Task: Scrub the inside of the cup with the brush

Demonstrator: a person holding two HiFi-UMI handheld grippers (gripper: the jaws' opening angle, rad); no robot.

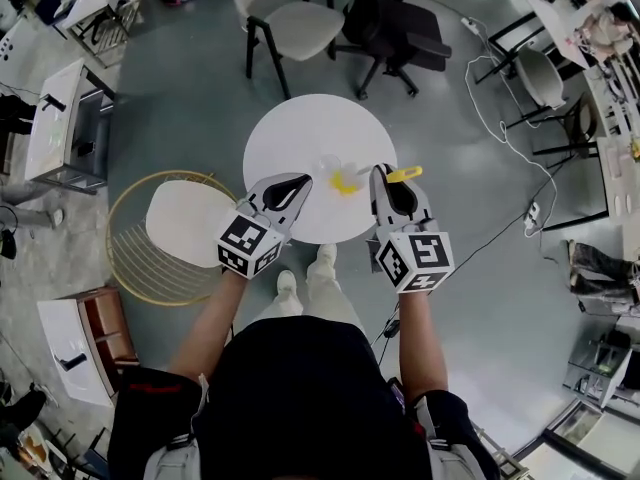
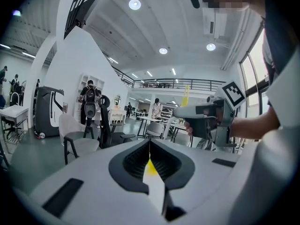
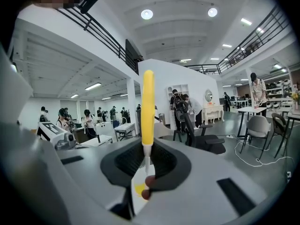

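Left gripper [image 1: 303,181] is seen at the near-left edge of the round white surface [image 1: 290,133], pointed inward. In the left gripper view its jaws are pressed fully together and nothing is clamped. Only a sliver of white and a yellow spot are glimpsed through the slot below the tips.

Right gripper [image 1: 382,170] is seen at the near-right edge of the same surface. Its jaws are closed on the brush [image 3: 147,107]. The thin white stem is pinched between the pads and the yellow handle stands upright above them. In the head view the handle is seen sticking out to the right of the tips. Two small reddish-brown blobs and a yellow spot are seen below the stem in the right gripper view; what they are cannot be told.

The cup [image 1: 331,166] is made out only as a faint clear shape on the surface, between the two grippers' tips. A yellow patch [image 1: 345,182] lies just beside it. Contact between cup and either gripper cannot be told at this size.

From the left gripper view the right gripper is seen at the right, level, with its marker cube [image 2: 233,93] and the holding hand [image 2: 188,127] visible.

Beyond the surface a pale chair [image 1: 290,18] and a black office chair [image 1: 392,28] are seen. A gold wire chair [image 1: 165,233] is seen at the left.
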